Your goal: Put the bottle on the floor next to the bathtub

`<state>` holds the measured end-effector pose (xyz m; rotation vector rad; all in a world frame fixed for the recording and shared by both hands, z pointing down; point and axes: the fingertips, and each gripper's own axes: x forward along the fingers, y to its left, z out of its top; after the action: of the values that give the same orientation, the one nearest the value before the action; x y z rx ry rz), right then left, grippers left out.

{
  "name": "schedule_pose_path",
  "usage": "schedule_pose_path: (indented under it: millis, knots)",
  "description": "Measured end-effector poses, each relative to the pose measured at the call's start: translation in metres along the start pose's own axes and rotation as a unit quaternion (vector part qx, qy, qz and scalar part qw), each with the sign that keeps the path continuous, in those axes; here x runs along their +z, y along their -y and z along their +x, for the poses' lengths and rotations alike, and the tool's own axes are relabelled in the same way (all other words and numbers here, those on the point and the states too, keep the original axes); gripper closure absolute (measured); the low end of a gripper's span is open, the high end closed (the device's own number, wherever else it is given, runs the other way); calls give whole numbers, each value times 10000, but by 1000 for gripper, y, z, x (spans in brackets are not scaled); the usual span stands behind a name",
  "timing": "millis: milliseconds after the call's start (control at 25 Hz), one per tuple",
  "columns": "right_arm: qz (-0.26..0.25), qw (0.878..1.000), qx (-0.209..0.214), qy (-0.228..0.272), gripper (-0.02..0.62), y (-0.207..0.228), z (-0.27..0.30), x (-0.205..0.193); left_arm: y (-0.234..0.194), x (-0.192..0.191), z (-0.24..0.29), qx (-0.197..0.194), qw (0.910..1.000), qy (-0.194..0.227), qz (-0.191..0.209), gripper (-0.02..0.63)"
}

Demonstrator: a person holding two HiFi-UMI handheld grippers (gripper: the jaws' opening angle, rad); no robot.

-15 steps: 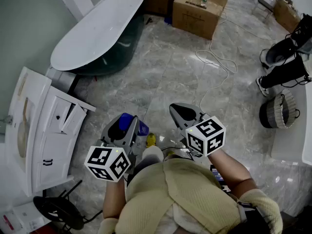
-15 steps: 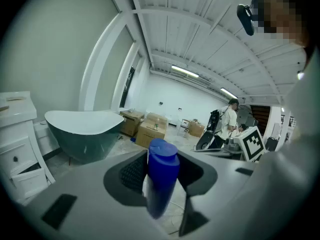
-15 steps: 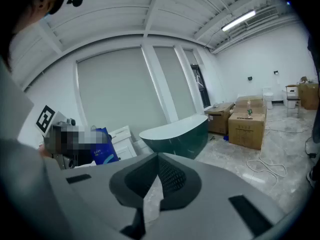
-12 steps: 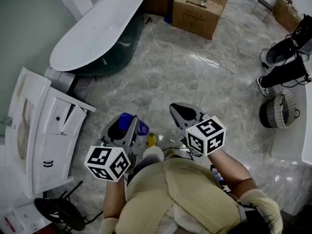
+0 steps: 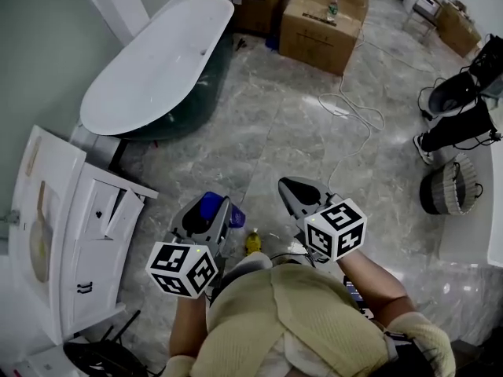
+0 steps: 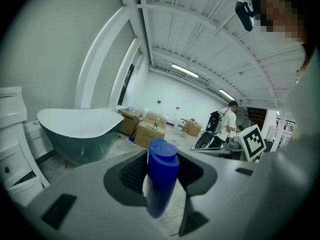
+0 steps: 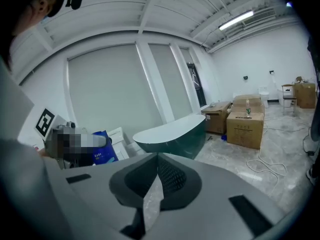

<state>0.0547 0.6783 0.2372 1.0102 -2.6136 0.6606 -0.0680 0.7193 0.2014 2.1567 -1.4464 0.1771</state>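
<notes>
A blue bottle [image 5: 213, 207] with a blue cap sits between the jaws of my left gripper [image 5: 201, 218], which is shut on it above the grey marble floor. In the left gripper view the bottle [image 6: 161, 179] stands upright between the dark pads. The bathtub [image 5: 156, 61], white inside and dark green outside, lies ahead to the left, and is also in view as the bathtub [image 6: 80, 128]. My right gripper [image 5: 292, 190] hovers beside the left one. Its jaws [image 7: 156, 168] are shut with nothing in them.
A white cabinet [image 5: 75, 234] with drawers stands at the left. Cardboard boxes [image 5: 318, 23] sit beyond the tub. A white cable [image 5: 355, 120] loops over the floor, and a woven basket [image 5: 446, 185] is at the right. A small yellow object [image 5: 253, 243] lies by my feet.
The whole scene sits slightly lower in the head view, and both grippers with it. The bottle stays in the left gripper.
</notes>
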Motion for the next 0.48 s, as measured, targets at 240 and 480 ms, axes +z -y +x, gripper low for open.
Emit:
schedule_pose_path:
  millis: [240,480]
  knots:
    - [-55,9999,-152,-9,568,-7,35,14,-36,15,8,-125,9999,-37,60,403]
    - [-6,9995,-304,-16,568,-12,59,21,-64,21,16,-239,9994,-177,170,403]
